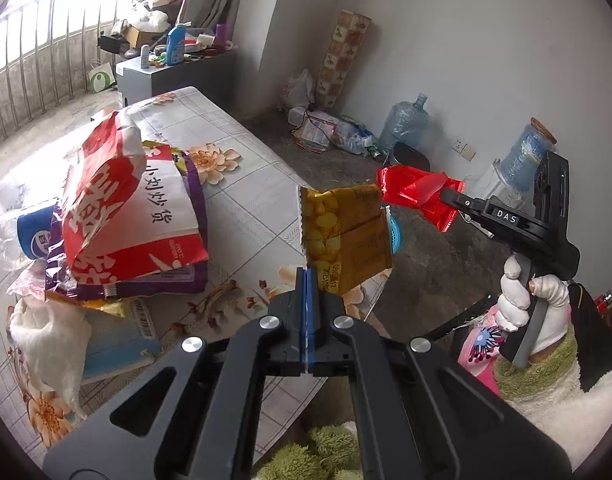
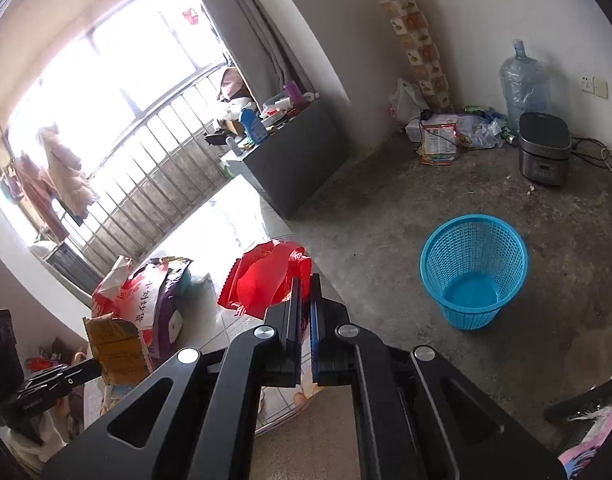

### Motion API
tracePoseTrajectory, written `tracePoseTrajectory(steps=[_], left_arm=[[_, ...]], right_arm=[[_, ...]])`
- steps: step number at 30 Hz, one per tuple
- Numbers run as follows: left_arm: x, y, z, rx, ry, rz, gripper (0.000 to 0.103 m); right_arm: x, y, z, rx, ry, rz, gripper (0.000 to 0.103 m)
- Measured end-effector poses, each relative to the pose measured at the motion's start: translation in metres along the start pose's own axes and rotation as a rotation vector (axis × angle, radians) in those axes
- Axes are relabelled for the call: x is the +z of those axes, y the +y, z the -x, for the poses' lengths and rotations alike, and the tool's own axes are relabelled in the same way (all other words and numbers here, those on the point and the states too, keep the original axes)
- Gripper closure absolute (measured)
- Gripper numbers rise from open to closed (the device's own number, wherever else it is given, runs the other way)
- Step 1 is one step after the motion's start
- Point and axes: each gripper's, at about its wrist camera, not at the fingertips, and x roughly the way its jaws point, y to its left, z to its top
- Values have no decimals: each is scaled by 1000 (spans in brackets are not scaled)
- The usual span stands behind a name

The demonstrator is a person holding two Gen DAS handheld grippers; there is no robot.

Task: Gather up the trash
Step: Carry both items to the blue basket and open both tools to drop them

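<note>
Trash here looks light, thin and crinkly: left tool (image 1: 310, 280) pinches the yellow snack bag (image 1: 345, 236) by its lower edge, right tool (image 2: 304, 292) clamps the red wrapper (image 2: 266, 280), both likely to flutter.

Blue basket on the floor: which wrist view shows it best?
The right wrist view. There the blue basket stands whole and unobstructed on the floor, with its empty inside visible. In the left wrist view only a sliver of it peeks out behind the yellow snack bag.

Basket (image 1: 394, 236) mostly hidden behind yellow bag (image 1: 345, 236). Blue can (image 1: 36, 232) half buried under wrappers (image 1: 126, 216).
</note>
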Motion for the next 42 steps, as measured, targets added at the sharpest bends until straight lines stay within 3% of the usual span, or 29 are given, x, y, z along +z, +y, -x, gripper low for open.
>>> tracePoseTrajectory(steps=[3, 9, 16, 24, 26, 27, 28, 29, 34, 40, 42], left_arm=[[39, -35, -57, -64, 64, -16, 103], [88, -102, -193, -63, 257, -66, 103], [119, -143, -338, 59, 395, -107, 103], [122, -149, -471, 147, 522, -134, 103], [120, -150, -491, 162, 549, -126, 91], [118, -150, -496, 160, 557, -116, 76], [118, -149, -501, 168, 558, -113, 70], [118, -149, -502, 164, 543, -106, 70], [127, -155, -485, 122, 475, -119, 65], [156, -172, -394, 3, 284, -123, 55], [161, -178, -348, -31, 190, -148, 46]], right_arm=[[15, -44, -1, -134, -57, -113, 100], [27, -130, -36, -258, -79, -334, 99], [33, -220, -109, -290, 3, -490, 99], [30, -295, -194, -312, 115, -589, 96], [24, -310, -215, -315, 161, -617, 94], [21, -316, -224, -313, 187, -628, 92], [18, -323, -232, -318, 208, -633, 81], [14, -329, -237, -335, 219, -637, 69], [6, -328, -222, -331, 172, -658, 66], [30, -277, -156, -342, 5, -526, 54], [42, -248, -126, -353, -71, -446, 41]])
